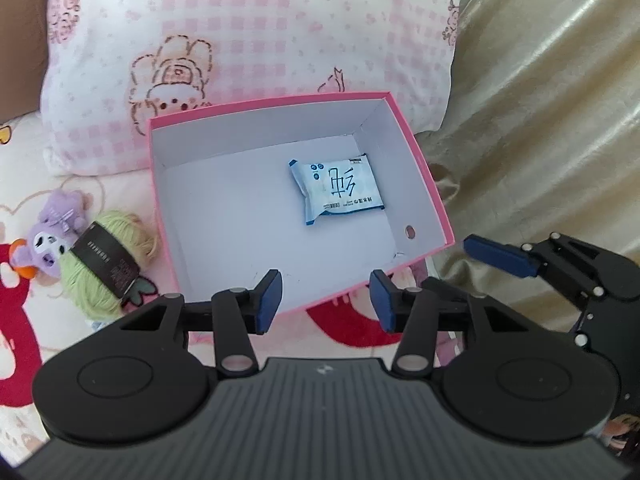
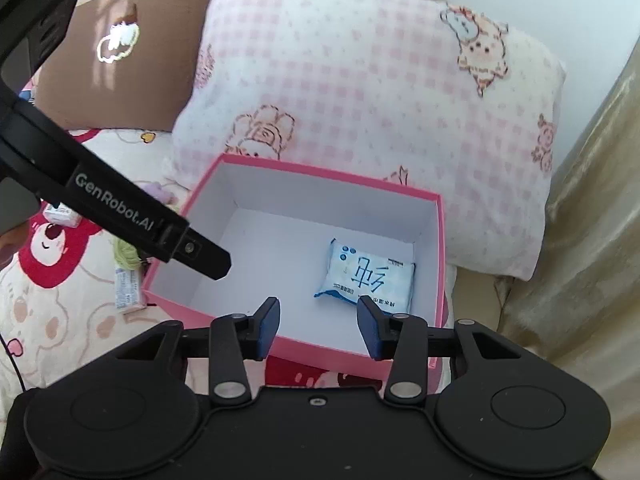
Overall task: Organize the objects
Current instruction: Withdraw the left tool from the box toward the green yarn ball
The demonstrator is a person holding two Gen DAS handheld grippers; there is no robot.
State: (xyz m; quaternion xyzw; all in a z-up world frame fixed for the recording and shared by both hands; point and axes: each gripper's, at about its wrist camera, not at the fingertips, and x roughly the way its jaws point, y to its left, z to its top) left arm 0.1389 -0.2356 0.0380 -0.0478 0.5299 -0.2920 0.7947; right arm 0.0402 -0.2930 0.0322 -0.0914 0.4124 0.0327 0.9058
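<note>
The pink box (image 1: pixel 416 160) looks like smooth matt cardboard, white inside. In it lies a glossy, crinkled plastic wipes packet (image 1: pixel 338 190). Behind the box, the checked pillow (image 1: pixel 248 40) is soft fleecy cloth. Left of the box sit fuzzy green yarn (image 1: pixel 108 280) and a plush toy (image 1: pixel 52 236). Right of it hangs shiny gold fabric (image 1: pixel 540 120).
</note>
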